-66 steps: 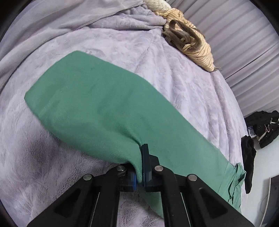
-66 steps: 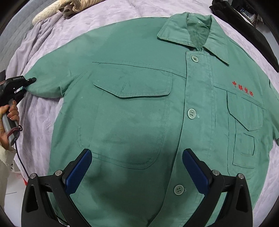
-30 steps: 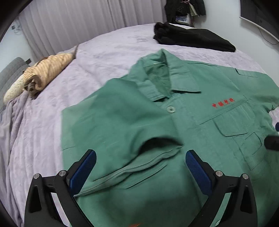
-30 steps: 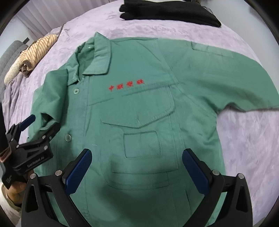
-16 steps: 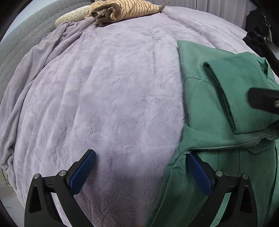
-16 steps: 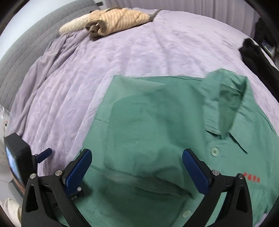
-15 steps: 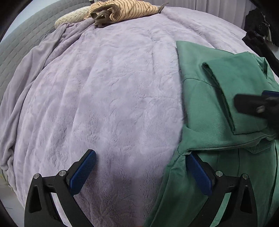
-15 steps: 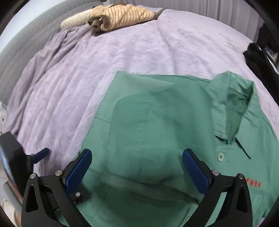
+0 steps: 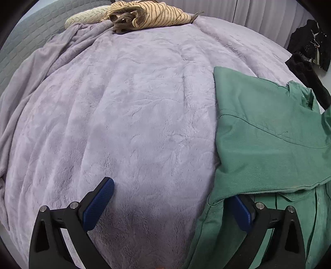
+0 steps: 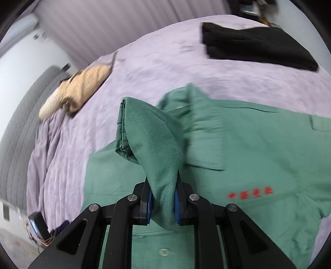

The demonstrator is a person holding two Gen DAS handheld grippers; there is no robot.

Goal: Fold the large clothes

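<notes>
Our right gripper (image 10: 163, 203) jaws have just clamped the green cotton work shirt's (image 10: 258, 165) sleeve; left gripper (image 9: 171, 204) gapes over the lilac bed (image 9: 124, 103). Next, lay it across.

Left wrist view: fisheye set just behind the left gripper (image 9: 167, 207), looking steeply down along its jaws at close range onto the lavender blanket (image 9: 128, 115) of the bed, toward the grey headboard (image 9: 26, 39); the green shirt (image 9: 269, 144) fills the right edge. Right wrist view: fisheye behind the right gripper (image 10: 163, 201), tilted down, very near the shirt (image 10: 258, 155), facing the curtains (image 10: 115, 22); motion-blurred. Shared field: shirt, blanket, the striped tan garment (image 9: 153, 14) (image 10: 82, 87), and the black clothing (image 9: 306, 70) (image 10: 254, 45).
</notes>
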